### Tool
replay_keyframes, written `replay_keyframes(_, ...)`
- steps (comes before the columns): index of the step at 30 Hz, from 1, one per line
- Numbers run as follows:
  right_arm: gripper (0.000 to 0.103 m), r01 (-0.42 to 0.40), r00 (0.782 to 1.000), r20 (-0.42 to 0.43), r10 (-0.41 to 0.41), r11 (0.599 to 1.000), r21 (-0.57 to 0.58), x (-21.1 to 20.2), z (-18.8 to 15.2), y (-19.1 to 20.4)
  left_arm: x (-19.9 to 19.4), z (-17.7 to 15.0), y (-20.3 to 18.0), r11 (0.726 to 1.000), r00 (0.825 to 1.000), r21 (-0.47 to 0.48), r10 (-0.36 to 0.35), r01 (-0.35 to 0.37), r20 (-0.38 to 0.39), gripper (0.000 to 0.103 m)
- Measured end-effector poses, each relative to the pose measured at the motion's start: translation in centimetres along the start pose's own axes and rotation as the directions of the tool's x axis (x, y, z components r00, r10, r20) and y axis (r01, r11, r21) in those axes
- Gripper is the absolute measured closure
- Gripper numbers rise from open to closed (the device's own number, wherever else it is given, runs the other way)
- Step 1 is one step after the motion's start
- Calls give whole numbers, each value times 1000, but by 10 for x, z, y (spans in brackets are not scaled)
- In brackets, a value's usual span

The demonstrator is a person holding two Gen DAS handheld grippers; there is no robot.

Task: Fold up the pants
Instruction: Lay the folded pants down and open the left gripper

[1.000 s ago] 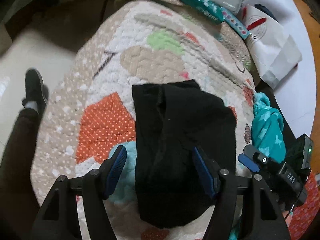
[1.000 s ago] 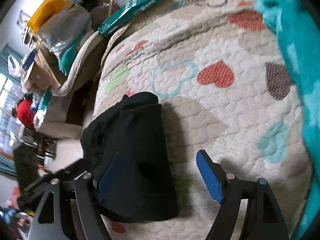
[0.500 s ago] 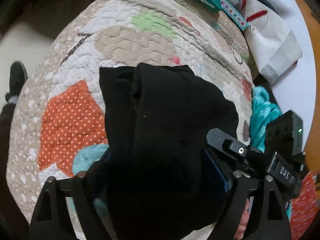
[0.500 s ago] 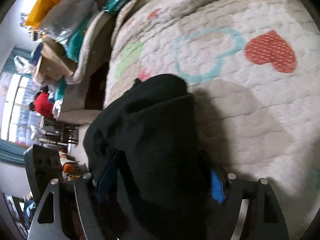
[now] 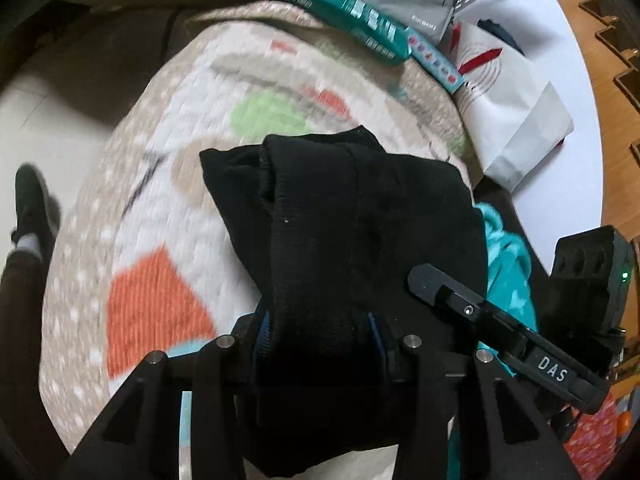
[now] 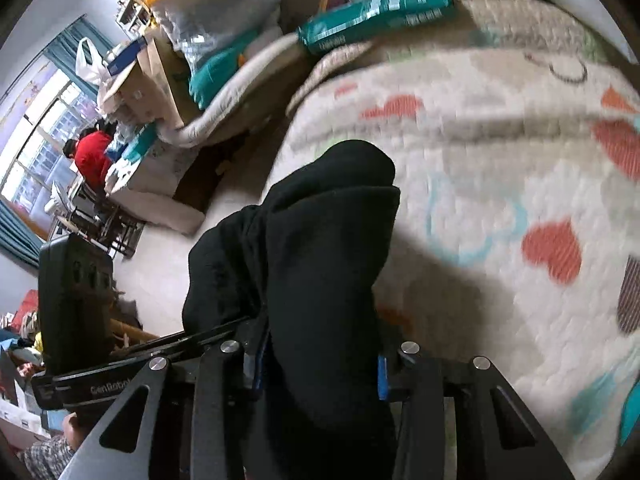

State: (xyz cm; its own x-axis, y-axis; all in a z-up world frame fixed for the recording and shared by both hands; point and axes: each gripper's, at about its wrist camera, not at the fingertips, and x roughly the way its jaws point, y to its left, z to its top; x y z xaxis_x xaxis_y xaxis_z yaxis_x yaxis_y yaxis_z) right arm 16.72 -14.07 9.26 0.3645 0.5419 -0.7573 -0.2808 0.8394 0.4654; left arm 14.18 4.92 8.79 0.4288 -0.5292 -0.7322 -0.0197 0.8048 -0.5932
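A: Left gripper status?
B: Jaws closing, clamped on the folded black knit pants. Blue pads only peek out at each side of the cloth. A second ago they stood wide apart around the bundle, not touching.

A: Right gripper?
B: Same: closing, cloth pinched between the blue pads. A second ago the bundle lay against its left finger only, right finger clear over the quilt.

A: Where are the pants now?
B: Centre of both wrist views, bunched up between the fingers, far end sticking out toward the upper middle of the frame. Earlier they lay flat as a neat rectangle on the quilted cream bedspread with coloured hearts and patches. Now the bundle looks lifted; the bedspread behind is motion-blurred, and a shadow sits lower centre right in the right view.

A: Anything else shifted?
B: In the left view the right gripper's black body reaches in from lower right across the pants; a second ago it sat off by the crumpled teal fleece cloth. Long green packet at the top edge, white paper bag upper right, and black shoe at the left edge are much as before.
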Motion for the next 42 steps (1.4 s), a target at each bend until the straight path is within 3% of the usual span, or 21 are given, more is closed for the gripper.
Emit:
replay_keyframes(4, 61, 6, 999, 35, -7, 1000, 29, 3, 31, -6, 10, 33, -19, 996, 998, 73, 46, -48, 34, 63)
replay_keyframes(9, 61, 45, 998, 34, -47, 997, 62, 26, 64, -20, 47, 66, -24, 987, 993, 110, 116, -115, 1, 61)
replay_keyframes(13, 60, 68, 997, 13, -70, 993, 95, 44, 73, -40, 73, 76, -14, 980, 987, 123, 160, -157, -12, 58)
replay_keyframes(15, 52, 101, 995, -11, -100, 988, 120, 57, 73, -53, 84, 77, 1, 978, 982, 98, 186, -183, -20, 51)
replay_keyframes(17, 47, 148, 989, -16, -147, 976, 161, 64, 69, -69, 89, 76, 18, 988, 988, 48, 148, -147, -38, 40)
replay_keyframes(18, 37, 142, 990, -14, -141, 974, 177, 63, 68, -73, 89, 74, 26, 992, 992, 19, 122, -122, -39, 39)
replay_keyframes(20, 28, 118, 993, -2, -120, 967, 226, 58, 63, -88, 87, 73, 33, 997, 997, 2, 76, -76, -33, 39)
replay_keyframes(23, 22, 116, 992, 16, -123, 966, 231, 48, 58, -97, 84, 69, 35, 998, 998, 8, 54, -54, -22, 38)
replay_keyframes(27, 21, 128, 989, 38, -140, 968, 214, 35, 51, -96, 79, 62, 38, 999, 999, -9, 32, -32, -7, 38)
replay_keyframes(35, 21, 160, 983, 51, -174, 964, 210, 18, 38, -84, 66, 57, 67, 973, 996, -214, -87, 82, -14, 34)
replay_keyframes(42, 21, 200, 979, 14, -206, 962, 184, 5, 14, -76, 54, 43, 67, 971, 996, -226, -85, 81, -11, 32)
